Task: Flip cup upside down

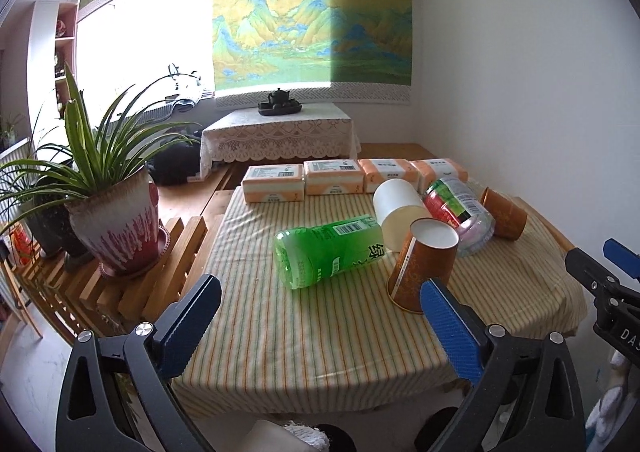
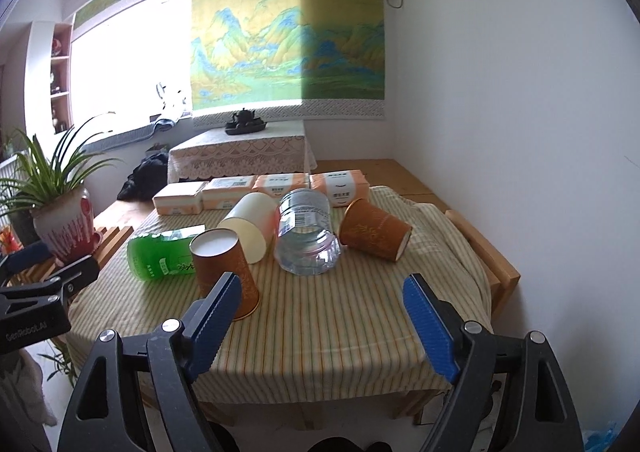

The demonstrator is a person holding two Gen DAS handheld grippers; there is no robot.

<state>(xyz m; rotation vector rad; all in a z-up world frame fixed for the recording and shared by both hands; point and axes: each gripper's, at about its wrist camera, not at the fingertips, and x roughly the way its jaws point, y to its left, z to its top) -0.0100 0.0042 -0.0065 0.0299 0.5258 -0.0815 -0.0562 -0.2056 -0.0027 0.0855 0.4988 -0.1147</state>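
two grippers hang wide open and empty: left gripper [image 1: 320, 316], right gripper [image 2: 324, 304]. the near brown cup [image 2: 226, 272] already stands mouth-down; the far brown cup [image 2: 374, 230] lies sideways at 1 o'clock. grasp its wall, rotate mouth downward, clear of the clear bottle [image 2: 306, 236].

Near orange cup [image 1: 424, 264] [image 2: 226, 268]: inverted, white base up, standing just beside the green bottle [image 1: 330, 250] [image 2: 162, 256]. Second orange cup [image 1: 504, 217] [image 2: 374, 230]: on its side, well beyond that bottle.
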